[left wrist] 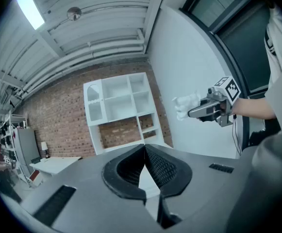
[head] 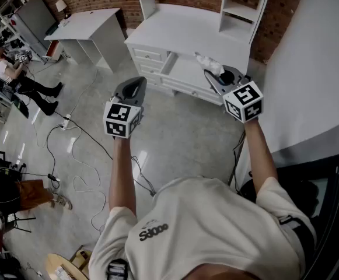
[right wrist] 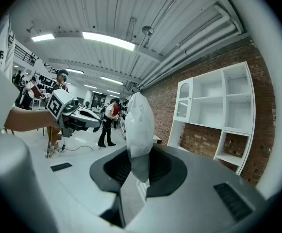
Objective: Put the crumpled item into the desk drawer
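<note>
Clamping crumpled item (right wrist: 140, 120) — right gripper (right wrist: 140, 163), drawer (head: 184, 70) open

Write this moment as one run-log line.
right hand-held gripper: shut on crumpled bag | left hand-held gripper: shut, empty | drawer: open, bag not inside

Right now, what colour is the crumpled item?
White: the crumpled item shows best in the right gripper view.
</note>
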Demonstrator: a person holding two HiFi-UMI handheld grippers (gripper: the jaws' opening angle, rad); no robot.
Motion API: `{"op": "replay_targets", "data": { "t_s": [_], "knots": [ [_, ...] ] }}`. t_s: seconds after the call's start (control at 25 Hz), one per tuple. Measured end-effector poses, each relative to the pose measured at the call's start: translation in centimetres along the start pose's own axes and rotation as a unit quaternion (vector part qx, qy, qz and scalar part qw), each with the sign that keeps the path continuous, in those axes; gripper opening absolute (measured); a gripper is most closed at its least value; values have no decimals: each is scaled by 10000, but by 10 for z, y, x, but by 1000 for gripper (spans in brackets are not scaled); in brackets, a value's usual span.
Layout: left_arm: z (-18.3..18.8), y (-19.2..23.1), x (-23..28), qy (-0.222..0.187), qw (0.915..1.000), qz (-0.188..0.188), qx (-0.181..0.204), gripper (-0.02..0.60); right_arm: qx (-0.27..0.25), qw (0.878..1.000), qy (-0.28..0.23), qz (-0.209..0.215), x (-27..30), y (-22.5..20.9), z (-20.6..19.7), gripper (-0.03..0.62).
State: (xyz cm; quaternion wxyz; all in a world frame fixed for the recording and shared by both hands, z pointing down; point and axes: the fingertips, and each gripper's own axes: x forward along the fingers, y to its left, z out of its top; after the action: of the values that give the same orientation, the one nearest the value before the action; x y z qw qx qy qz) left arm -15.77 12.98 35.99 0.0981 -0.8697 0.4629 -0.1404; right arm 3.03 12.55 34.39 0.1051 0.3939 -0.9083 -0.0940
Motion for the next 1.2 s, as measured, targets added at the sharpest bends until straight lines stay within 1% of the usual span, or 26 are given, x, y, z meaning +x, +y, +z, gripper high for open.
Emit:
{"op": "replay_targets", "data": {
  "t_s": [0.2, 0.4, 0.6, 0.84, 1.04, 1.2],
  "knots": [
    [-9, 4, -4, 61, 10000, -19, 18, 17, 54, 10000, 56, -60, 1, 2, -7, 54],
    [-16, 16, -12, 55, 10000, -4, -10, 17, 268, 9993, -62, -242, 5, -1, 0, 54],
    [-26, 27, -26, 64, 10000, -48, 9, 17, 209, 9995, 54, -240, 14, 20, -1, 54],
    [-45, 42, -41, 114, 9998, -132, -43, 17, 306, 9990, 134, -304, 24, 46, -6, 54],
    [-50, 49, -34, 163, 9995, -264, -94, 17, 363, 9982, 261, -393, 33, 39, -7, 54],
    [-56, 56, -19, 195, 9993, -326, -44, 17, 378, 9979, 306, -426, 44, 29, -14, 54]
  ]
}}
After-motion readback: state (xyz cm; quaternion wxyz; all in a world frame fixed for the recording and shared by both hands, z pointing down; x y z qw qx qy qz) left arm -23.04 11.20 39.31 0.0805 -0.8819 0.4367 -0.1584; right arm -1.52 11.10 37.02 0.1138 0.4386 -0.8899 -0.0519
